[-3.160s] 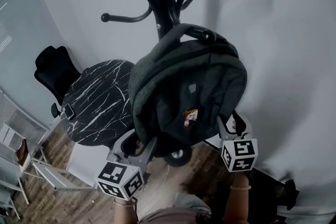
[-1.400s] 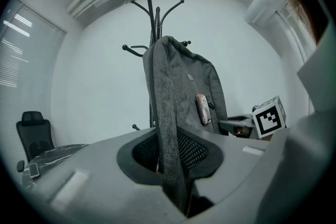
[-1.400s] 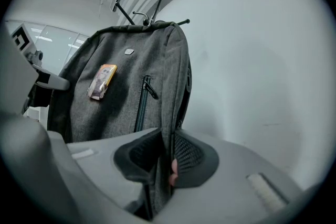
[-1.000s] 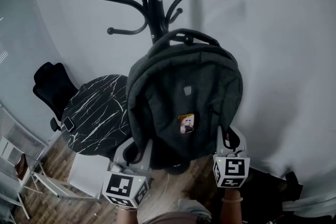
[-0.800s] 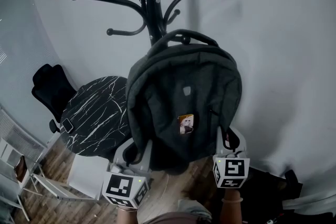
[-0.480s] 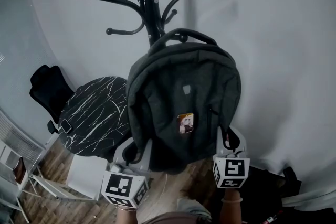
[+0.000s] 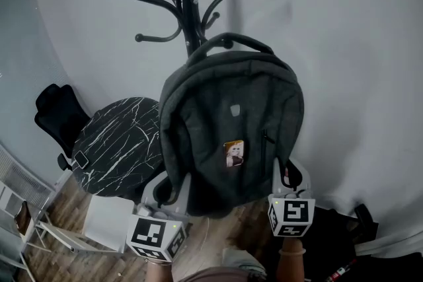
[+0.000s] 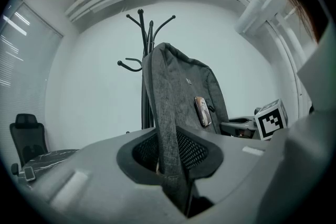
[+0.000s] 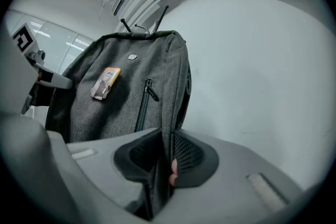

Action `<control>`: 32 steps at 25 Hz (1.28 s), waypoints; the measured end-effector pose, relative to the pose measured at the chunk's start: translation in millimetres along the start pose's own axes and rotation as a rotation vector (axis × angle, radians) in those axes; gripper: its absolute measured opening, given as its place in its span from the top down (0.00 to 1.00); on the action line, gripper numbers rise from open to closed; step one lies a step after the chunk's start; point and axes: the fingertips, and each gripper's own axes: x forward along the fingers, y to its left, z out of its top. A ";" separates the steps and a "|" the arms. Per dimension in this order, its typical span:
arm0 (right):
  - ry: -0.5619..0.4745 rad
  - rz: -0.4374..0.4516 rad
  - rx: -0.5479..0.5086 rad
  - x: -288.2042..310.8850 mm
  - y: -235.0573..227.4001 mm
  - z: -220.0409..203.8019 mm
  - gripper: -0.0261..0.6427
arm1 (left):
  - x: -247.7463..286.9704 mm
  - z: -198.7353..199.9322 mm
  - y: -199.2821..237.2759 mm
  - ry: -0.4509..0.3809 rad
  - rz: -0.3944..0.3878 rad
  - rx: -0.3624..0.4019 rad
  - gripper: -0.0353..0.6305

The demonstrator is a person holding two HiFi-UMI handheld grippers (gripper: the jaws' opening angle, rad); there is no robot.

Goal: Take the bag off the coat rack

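A dark grey backpack (image 7: 231, 122) with a small picture tag hangs in front of the black coat rack (image 7: 188, 3). Its top handle (image 7: 231, 40) loops over the knob of a low hook; I cannot tell whether it rests on it. My left gripper (image 7: 173, 189) is shut on the bag's lower left edge, with grey fabric (image 8: 170, 128) pinched between the jaws. At the lower right corner my right gripper (image 7: 284, 176) is shut on the bag's side seam (image 9: 163, 160). The rack's hooks (image 8: 147, 23) rise behind the bag.
A round black marble table (image 7: 119, 142) with a phone (image 7: 80, 159) on it stands left of the rack. A black office chair (image 7: 56, 109) is behind it. White frames (image 7: 63, 228) sit at the lower left, dark items (image 7: 344, 228) on the floor at the right. The wall is close behind.
Both grippers keep their hold on the bag's lower corners. Over three seconds the bag has come more upright. In the last second the scene only drifts slightly.
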 end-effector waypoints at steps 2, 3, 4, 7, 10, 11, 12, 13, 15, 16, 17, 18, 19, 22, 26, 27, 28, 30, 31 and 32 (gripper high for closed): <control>0.004 -0.002 -0.003 0.3 -0.8 0.1 0.86 | 1.2 -0.6 0.0 0.003 -0.002 -0.005 0.83; 0.006 -0.002 -0.003 0.2 -1.2 0.2 0.86 | 1.6 -1.4 -0.2 0.003 -0.003 -0.006 0.83; 0.006 -0.003 -0.003 -1.5 -1.1 0.7 0.86 | 0.4 -1.7 -0.6 0.002 -0.004 -0.006 0.83; 0.004 -0.006 -0.008 -20.5 5.1 6.2 0.86 | -18.2 1.6 -4.3 -0.006 -0.007 -0.007 0.83; 0.002 -0.007 -0.013 -35.2 9.7 6.9 0.86 | -32.3 1.0 -7.9 -0.012 -0.005 -0.010 0.83; 0.001 -0.007 -0.015 -39.6 11.4 6.5 0.86 | -36.8 0.1 -8.7 -0.014 -0.005 -0.011 0.83; 0.001 -0.007 -0.017 -44.0 13.1 6.7 0.86 | -41.3 -0.3 -9.5 -0.015 -0.004 -0.012 0.83; 0.000 -0.007 -0.020 -47.1 13.9 7.3 0.86 | -44.5 -0.2 -10.4 -0.018 -0.004 -0.015 0.83; -0.003 -0.009 -0.025 -53.8 14.7 8.6 0.86 | -50.6 -0.3 -12.9 -0.024 -0.003 -0.018 0.83; -0.006 -0.011 -0.027 -61.2 16.9 9.0 0.86 | -57.8 -0.8 -14.9 -0.027 -0.005 -0.019 0.83; -0.009 -0.013 -0.029 -70.7 20.5 9.3 0.86 | -67.3 -1.5 -16.9 -0.030 -0.006 -0.020 0.83; -0.011 -0.015 -0.032 -79.9 24.2 9.7 0.86 | -76.6 -1.8 -18.5 -0.033 -0.007 -0.021 0.83; -0.012 -0.015 -0.034 -86.9 27.3 10.2 0.86 | -83.9 -1.7 -19.5 -0.035 -0.007 -0.022 0.83; -0.017 -0.016 -0.039 -100.0 32.4 13.1 0.86 | -96.8 -0.1 -21.6 -0.043 -0.010 -0.018 0.83; -0.039 -0.026 -0.047 -142.0 43.6 20.6 0.86 | -137.0 5.3 -32.8 -0.071 -0.013 -0.011 0.83; -0.044 -0.029 -0.048 -151.8 46.3 21.5 0.86 | -146.8 6.1 -35.6 -0.077 -0.012 -0.010 0.83; -0.048 -0.031 -0.049 -158.0 48.1 22.4 0.86 | -153.2 7.2 -37.3 -0.081 -0.010 -0.008 0.83; -0.049 -0.030 -0.048 -160.2 49.2 25.2 0.86 | -156.3 10.3 -37.4 -0.085 -0.006 -0.006 0.83; -0.049 -0.029 -0.047 -158.4 49.0 26.4 0.86 | -154.9 11.5 -36.4 -0.087 -0.006 -0.005 0.83; -0.050 -0.028 -0.047 -157.2 48.9 27.1 0.86 | -153.7 11.8 -35.8 -0.091 -0.005 -0.003 0.83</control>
